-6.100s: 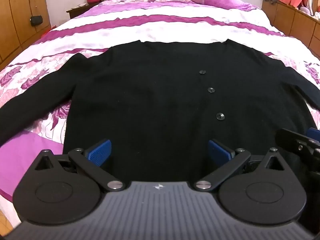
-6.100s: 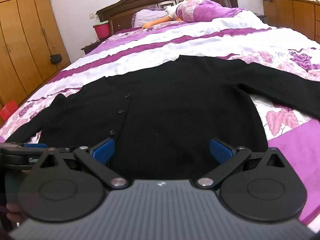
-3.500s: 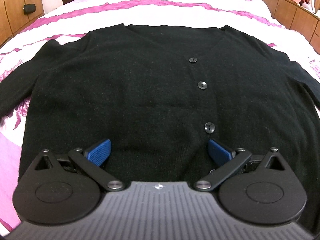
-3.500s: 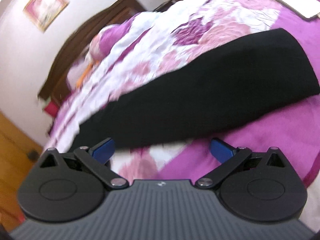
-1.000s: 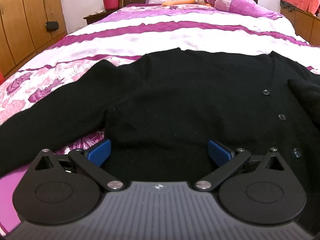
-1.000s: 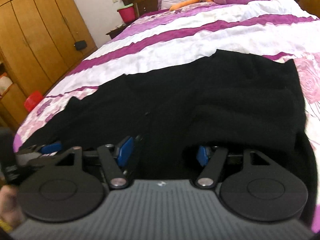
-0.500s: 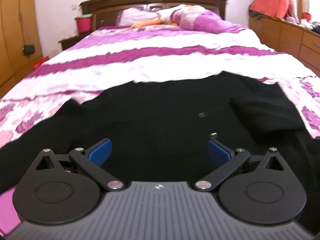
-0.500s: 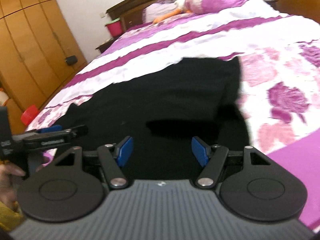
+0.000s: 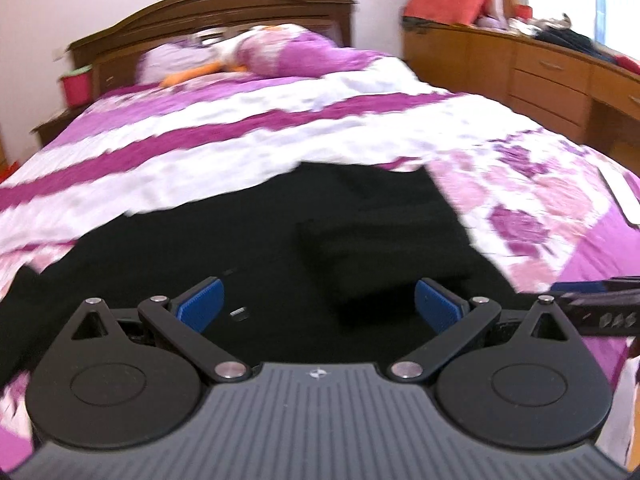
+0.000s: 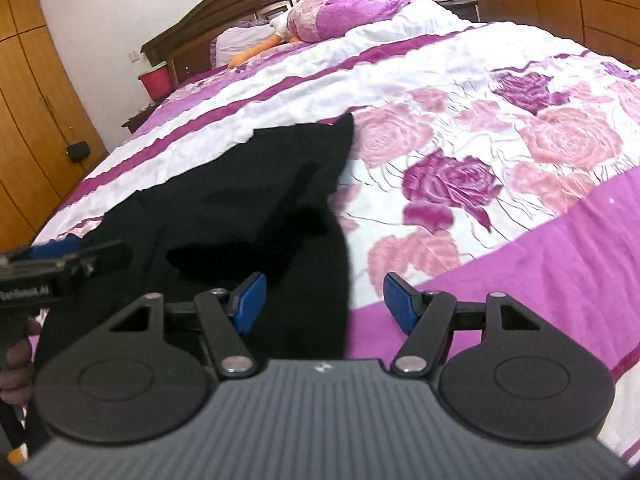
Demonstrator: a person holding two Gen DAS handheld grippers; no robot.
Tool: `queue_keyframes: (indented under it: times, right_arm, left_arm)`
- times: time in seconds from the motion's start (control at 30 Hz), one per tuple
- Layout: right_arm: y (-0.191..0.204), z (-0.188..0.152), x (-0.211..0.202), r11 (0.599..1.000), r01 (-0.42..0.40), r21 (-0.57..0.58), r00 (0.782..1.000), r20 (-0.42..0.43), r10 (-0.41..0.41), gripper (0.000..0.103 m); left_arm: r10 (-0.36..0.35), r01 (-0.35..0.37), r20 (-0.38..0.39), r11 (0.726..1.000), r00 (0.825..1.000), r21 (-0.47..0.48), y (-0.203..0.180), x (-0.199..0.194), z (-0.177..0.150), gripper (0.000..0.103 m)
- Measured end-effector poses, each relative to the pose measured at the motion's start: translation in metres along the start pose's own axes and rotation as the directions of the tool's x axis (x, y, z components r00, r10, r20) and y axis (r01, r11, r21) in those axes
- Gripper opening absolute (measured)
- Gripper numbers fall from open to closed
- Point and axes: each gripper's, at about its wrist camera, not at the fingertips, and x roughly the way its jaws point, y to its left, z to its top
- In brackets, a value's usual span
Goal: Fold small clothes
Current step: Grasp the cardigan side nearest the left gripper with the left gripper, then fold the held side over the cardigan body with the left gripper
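Observation:
A black cardigan [image 9: 248, 248] lies flat on the purple and white floral bedspread [image 9: 248, 136]. Its right sleeve [image 9: 384, 240] is folded inward over the body. In the left wrist view my left gripper [image 9: 318, 306] hovers open over the cardigan's lower part, nothing between its blue pads [image 9: 200, 304]. In the right wrist view my right gripper [image 10: 325, 304] is open above the cardigan's [image 10: 240, 208] right edge, one pad over black cloth and the other over bedspread [image 10: 500, 168]. Each gripper shows at the edge of the other's view. The left sleeve is mostly out of frame.
Pillows and a soft toy [image 9: 260, 52] lie at the dark wooden headboard [image 9: 208, 12]. A red bucket [image 10: 156, 82] stands on a nightstand at the left, by wooden wardrobes [image 10: 36, 112]. Drawers [image 9: 552, 76] line the right side. A flat white thing [image 9: 624, 200] lies near the bed's right edge.
Both views have swung to the right across the bed. The sleeve that draped over the right gripper's fingers a second ago now lies folded on the cardigan's body. The left gripper has risen.

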Motion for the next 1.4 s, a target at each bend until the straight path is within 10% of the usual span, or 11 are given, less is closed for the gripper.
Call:
queue_keyframes:
  times: [0.4, 0.5, 0.63, 0.7, 1.03, 1.4]
  right_arm:
    - [-0.03, -0.012, 0.006, 0.999, 0.048, -0.005, 0.999, -0.014, -0.048, 0.067]
    - [-0.034, -0.014, 0.007, 0.999, 0.033, 0.003, 0.999, -0.011, -0.033, 0.067]
    - [-0.036, -0.016, 0.008, 1.0, 0.024, 0.008, 1.0, -0.004, -0.024, 0.067]
    - [-0.037, -0.016, 0.008, 1.0, 0.02, 0.008, 1.0, -0.002, -0.02, 0.067]
    - [-0.026, -0.011, 0.008, 0.999, 0.031, -0.01, 1.0, 0.004, -0.031, 0.069]
    - [-0.005, 0.001, 0.016, 0.998, 0.002, -0.069, 1.0, 0.003, -0.001, 0.069]
  left_arm:
    - [-0.048, 0.055, -0.04, 0.982, 0.998, 0.183, -0.09, 0.063, 0.013, 0.099]
    - [-0.004, 0.013, -0.041, 0.975, 0.999, 0.223, -0.098, 0.08, 0.008, 0.081]
    - [-0.011, 0.02, -0.051, 0.985, 0.999, 0.174, -0.087, 0.087, 0.007, 0.025]
    - [-0.033, 0.037, -0.037, 0.993, 0.999, 0.113, -0.075, 0.08, 0.01, 0.019]
    - [0.094, -0.09, 0.106, 0.995, 0.99, -0.045, -0.015, 0.048, 0.021, 0.014]
    - [0.245, -0.232, -0.003, 0.912, 0.969, -0.338, 0.093, 0.033, -0.016, 0.014]
